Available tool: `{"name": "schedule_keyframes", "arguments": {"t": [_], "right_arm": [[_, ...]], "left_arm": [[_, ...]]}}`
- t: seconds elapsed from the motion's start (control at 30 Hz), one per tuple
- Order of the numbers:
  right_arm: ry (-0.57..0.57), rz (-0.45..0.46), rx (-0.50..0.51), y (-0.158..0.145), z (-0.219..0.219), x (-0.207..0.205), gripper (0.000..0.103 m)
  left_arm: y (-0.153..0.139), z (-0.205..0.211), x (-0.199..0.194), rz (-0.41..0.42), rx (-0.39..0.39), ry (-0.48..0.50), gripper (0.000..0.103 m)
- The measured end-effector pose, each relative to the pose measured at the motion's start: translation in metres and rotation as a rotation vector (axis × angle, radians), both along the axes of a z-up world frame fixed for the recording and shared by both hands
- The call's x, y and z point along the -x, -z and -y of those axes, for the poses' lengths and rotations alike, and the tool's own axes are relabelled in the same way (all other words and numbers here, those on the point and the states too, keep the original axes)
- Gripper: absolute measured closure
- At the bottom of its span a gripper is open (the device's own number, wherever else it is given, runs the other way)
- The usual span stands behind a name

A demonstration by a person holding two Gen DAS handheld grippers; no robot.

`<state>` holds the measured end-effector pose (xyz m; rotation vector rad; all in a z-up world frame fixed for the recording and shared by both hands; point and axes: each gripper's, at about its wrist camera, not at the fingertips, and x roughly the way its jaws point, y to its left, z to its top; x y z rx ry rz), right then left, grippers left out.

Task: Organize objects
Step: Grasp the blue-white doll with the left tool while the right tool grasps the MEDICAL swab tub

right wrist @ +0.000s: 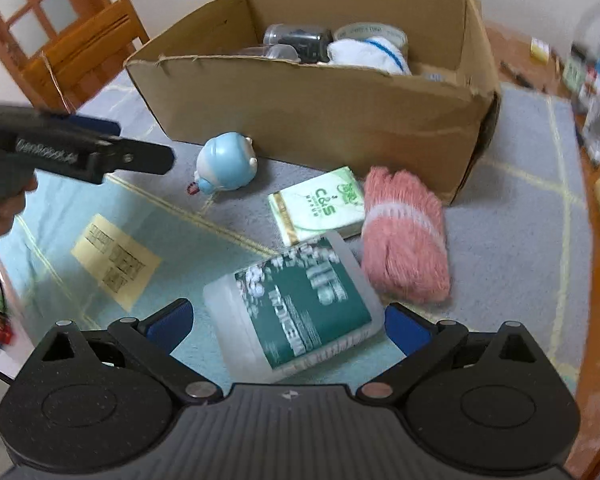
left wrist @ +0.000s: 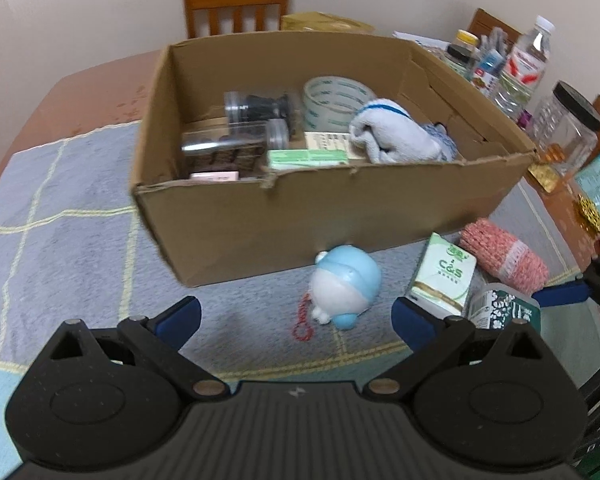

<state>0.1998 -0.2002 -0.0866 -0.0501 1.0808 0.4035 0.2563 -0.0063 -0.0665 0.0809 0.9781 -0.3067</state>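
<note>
An open cardboard box (left wrist: 300, 216) (right wrist: 320, 112) stands on a grey checked cloth and holds jars, a tape roll (left wrist: 334, 98), a white sock and small packets. In front of it lie a blue round toy (left wrist: 346, 284) (right wrist: 226, 162), a C&S tissue pack (left wrist: 444, 276) (right wrist: 320, 204), pink yarn (left wrist: 504, 256) (right wrist: 404, 236) and a green-labelled plastic pack (left wrist: 500, 308) (right wrist: 300, 308). My left gripper (left wrist: 296, 318) (right wrist: 146, 142) is open just short of the toy, holding nothing. My right gripper (right wrist: 288, 326) is open, its fingers on either side of the green-labelled pack.
A yellow printed note (right wrist: 116, 260) lies on the cloth to the left. Bottles and a glass jar (left wrist: 568, 132) crowd the table's right side. A wooden chair (left wrist: 236, 0) stands behind the box. The table edge runs along the right.
</note>
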Motion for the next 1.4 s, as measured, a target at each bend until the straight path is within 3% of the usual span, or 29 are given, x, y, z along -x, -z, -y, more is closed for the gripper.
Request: {"name": "schedule_keyframes", "arguments": {"t": [0.1, 0.5, 0.67, 0.97, 1.4], "right_arm": [[-0.022, 0.032, 0.053, 0.004, -0.005, 0.001, 0.0], [-0.03, 0.053, 0.082, 0.017, -0.008, 0.0, 0.0], [-0.041, 0.06, 0.083, 0.02, -0.009, -0.001, 0.0], [-0.062, 0.061, 0.073, 0.023, -0.014, -0.006, 0.0], [-0.098, 0.066, 0.085, 0.022, -0.031, -0.006, 0.002]], "left_arm": [[0.009, 0.008, -0.004, 0.005, -0.001, 0.017, 0.002], [0.039, 0.025, -0.015, 0.051, 0.02, 0.005, 0.006], [0.043, 0.031, -0.018, 0.05, 0.031, 0.018, 0.027], [0.042, 0.036, -0.012, 0.061, 0.033, 0.039, 0.042], [0.043, 0.036, -0.013, 0.077, 0.03, 0.052, 0.043]]}}
